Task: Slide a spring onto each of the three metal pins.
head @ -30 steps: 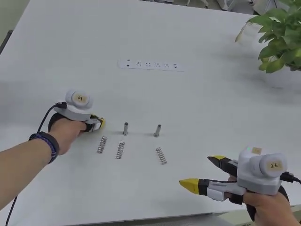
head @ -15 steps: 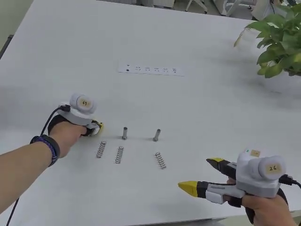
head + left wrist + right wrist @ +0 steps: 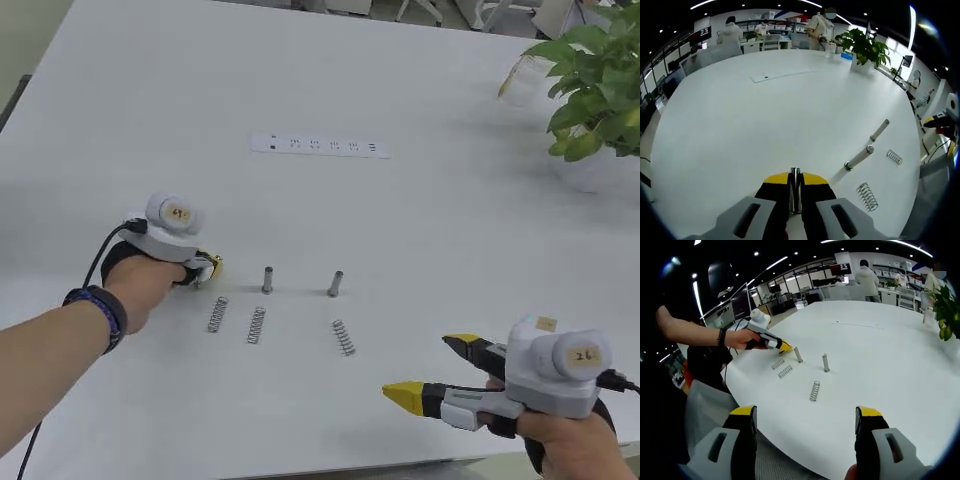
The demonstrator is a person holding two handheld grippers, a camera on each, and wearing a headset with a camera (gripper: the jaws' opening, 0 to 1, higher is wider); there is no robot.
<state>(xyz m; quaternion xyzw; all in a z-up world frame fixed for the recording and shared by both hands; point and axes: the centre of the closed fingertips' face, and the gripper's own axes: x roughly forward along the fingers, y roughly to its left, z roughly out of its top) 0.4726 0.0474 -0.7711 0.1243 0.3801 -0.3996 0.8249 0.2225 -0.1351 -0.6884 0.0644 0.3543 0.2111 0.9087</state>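
Left tool [image 3: 207, 266] tight on a pin [image 3: 795, 186], right tool [image 3: 420, 367] spread; power strip [image 3: 320, 146] and plant [image 3: 596, 75] well beyond springs [image 3: 256, 324].

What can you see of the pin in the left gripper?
The pin is a slim, shiny grey metal rod. The left gripper is shut on it, a yellow-tipped jaw pressing each side. It lies along the jaws, its far end about level with their tips. Nothing is slid onto it. Whether it touches the table cannot be told.
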